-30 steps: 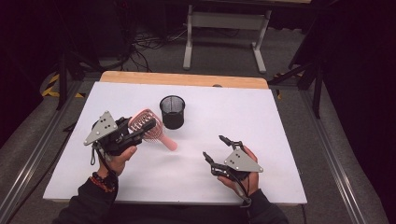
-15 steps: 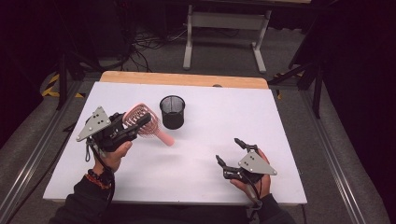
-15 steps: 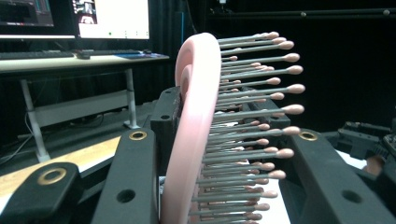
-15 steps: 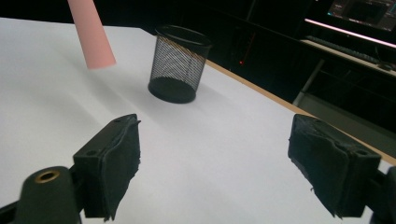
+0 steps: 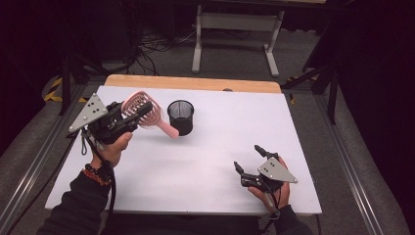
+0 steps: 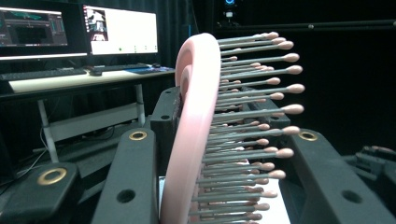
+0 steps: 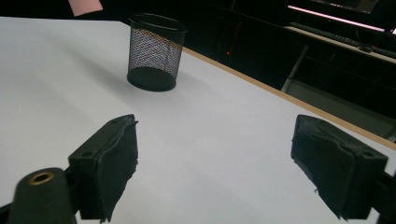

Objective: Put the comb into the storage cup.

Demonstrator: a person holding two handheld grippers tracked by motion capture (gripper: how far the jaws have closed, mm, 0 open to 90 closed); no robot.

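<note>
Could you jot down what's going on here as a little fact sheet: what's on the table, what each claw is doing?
Surface: white table
Left gripper: raised above the table, shut on the head of a pink hairbrush
Hairbrush: bristles stick out sideways in the left gripper view; handle points toward the cup
Cup: black mesh cup, upright, looks empty
Right gripper: low near the table's front right, jaws wide and just opened, nothing between them
Likely plan: stand the hairbrush in the cup, though that is a guess
</note>
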